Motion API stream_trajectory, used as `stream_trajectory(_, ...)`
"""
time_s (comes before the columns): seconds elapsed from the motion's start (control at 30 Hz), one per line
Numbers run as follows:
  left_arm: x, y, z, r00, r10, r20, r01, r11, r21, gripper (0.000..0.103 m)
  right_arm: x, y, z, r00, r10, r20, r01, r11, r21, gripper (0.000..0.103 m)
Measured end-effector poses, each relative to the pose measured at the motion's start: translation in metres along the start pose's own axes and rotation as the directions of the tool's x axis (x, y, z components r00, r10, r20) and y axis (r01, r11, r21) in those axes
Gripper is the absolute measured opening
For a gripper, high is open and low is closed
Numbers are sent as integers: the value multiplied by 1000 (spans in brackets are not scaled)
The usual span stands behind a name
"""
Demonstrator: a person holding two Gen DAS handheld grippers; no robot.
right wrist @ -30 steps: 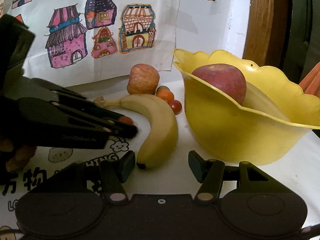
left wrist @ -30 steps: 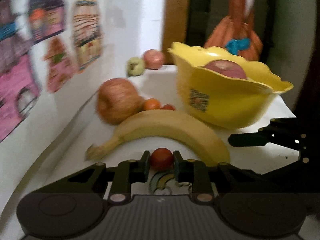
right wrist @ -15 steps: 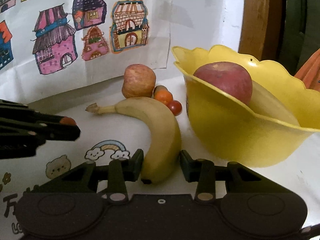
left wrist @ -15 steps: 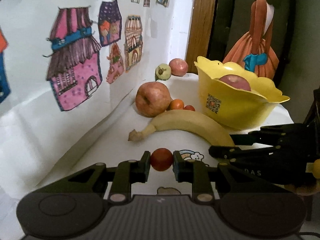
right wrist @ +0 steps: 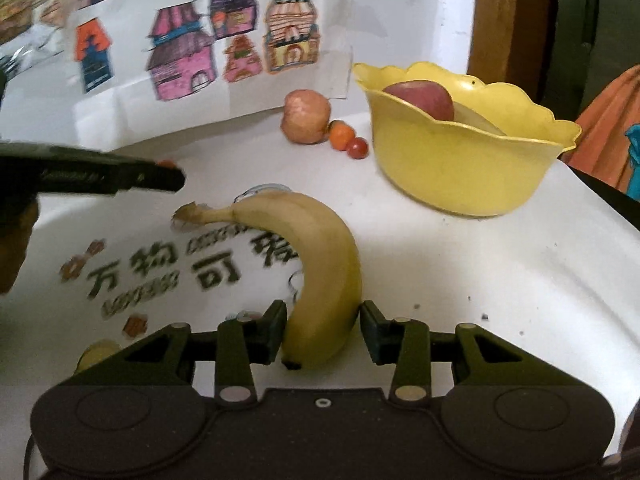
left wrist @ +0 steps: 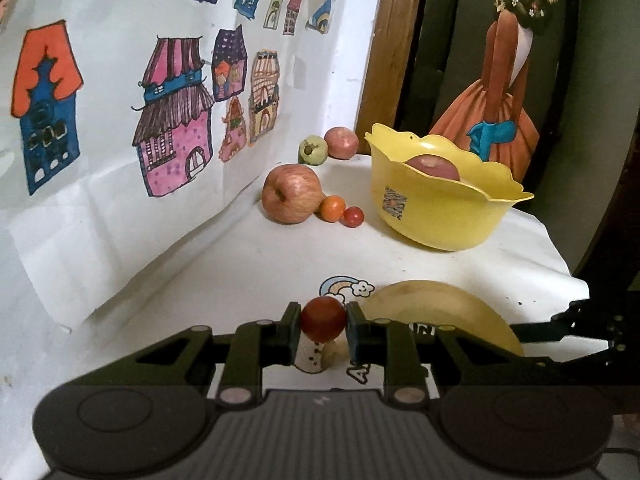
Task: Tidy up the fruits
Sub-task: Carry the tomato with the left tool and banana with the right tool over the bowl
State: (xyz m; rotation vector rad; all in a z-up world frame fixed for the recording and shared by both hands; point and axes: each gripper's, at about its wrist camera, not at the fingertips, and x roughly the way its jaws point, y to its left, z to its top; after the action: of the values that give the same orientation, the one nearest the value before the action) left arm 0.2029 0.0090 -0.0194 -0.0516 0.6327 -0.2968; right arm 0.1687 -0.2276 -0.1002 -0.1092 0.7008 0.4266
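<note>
1. Banana (right wrist: 320, 264) end sits between my right hand-held gripper (right wrist: 322, 330) fingers; the left pad touches the peel, the right shows a sliver of gap, so I judge the grip not fully closed.
2. My left hand-held gripper (left wrist: 323, 320) is clamped on a small red tomato (left wrist: 323, 319), held above the worktop (left wrist: 248, 264).
3. To do this well, I'd squeeze gently, lift level, and carry the fruit over the yellow bowl (right wrist: 460, 168) rim, clear of the apple (right wrist: 420, 100) already inside.
4. The banana's long axis curves from its blossom tip at my gripper up and left, stem (right wrist: 192, 214) pointing toward the left gripper.
5. Loose fruit remains beside the bowl.
</note>
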Motion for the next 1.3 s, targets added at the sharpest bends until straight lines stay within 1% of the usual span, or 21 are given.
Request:
stream_trajectory(0.07, -2, -1, 0, 1000, 1, 4, -1, 1000, -9, 26, 3, 2, 3, 1000, -14, 11, 14, 999, -30, 57)
stream_trajectory(0.17, -3, -3, 0, 1000, 8, 11, -8, 1000, -15, 26, 17, 3, 13, 1000, 2, 17, -1, 999, -53, 63)
stream_trajectory(0.23, -4, -4, 0, 1000, 12, 12, -11, 1000, -13, 26, 29, 2, 18, 1000, 17, 13, -16, 998, -56, 63)
stream_trajectory(0.3, -4, -5, 1, 1000, 13, 12, -12, 1000, -12, 26, 40, 1, 21, 999, 32, -9, -33, 998, -52, 59)
stream_trajectory(0.4, -5, -7, 2, 1000, 16, 14, -16, 1000, -10, 26, 47, -1, 22, 999, 45, -2, -45, 999, -30, 56)
stream_trajectory(0.43, -6, -7, 2, 1000, 17, 15, -17, 1000, -8, 26, 48, -2, 22, 999, 41, 1, -41, 999, -31, 51)
stream_trajectory(0.47, -6, -8, 3, 1000, 19, 16, -19, 1000, -7, 26, 48, -3, 22, 999, 36, 5, -35, 999, -30, 41)
stream_trajectory(0.57, -6, -12, 6, 1000, 19, 19, -19, 1000, -7, 26, 45, -4, 20, 999, 36, 8, -36, 999, -40, 40)
stream_trajectory(0.7, -10, -22, 11, 999, 14, 33, -15, 1000, 7, 26, 36, 5, 15, 999, -8, 35, 11, 995, -100, 39)
stream_trajectory(0.8, -14, -31, 15, 999, 8, 48, -9, 1000, 19, 26, 25, 9, 8, 996, -55, 70, 65, 985, -158, 39)
stream_trajectory(0.87, -16, -36, 17, 998, 3, 55, -4, 1000, 21, 26, 14, 12, 3, 988, -110, 106, 129, 971, -200, 39)
stream_trajectory(0.93, -18, -41, 18, 998, -1, 64, 0, 1000, 26, 26, 4, 12, -1, 981, -139, 138, 168, 961, -220, 39)
stream_trajectory(1.1, -18, -53, 22, 997, -14, 75, 11, 999, 37, 26, -18, 6, -8, 959, -196, 203, 240, 945, -222, 39)
stream_trajectory(1.3, -15, -60, 34, 995, -23, 100, 19, 999, 37, 26, -47, -9, -6, 936, -206, 284, 251, 959, -131, 39)
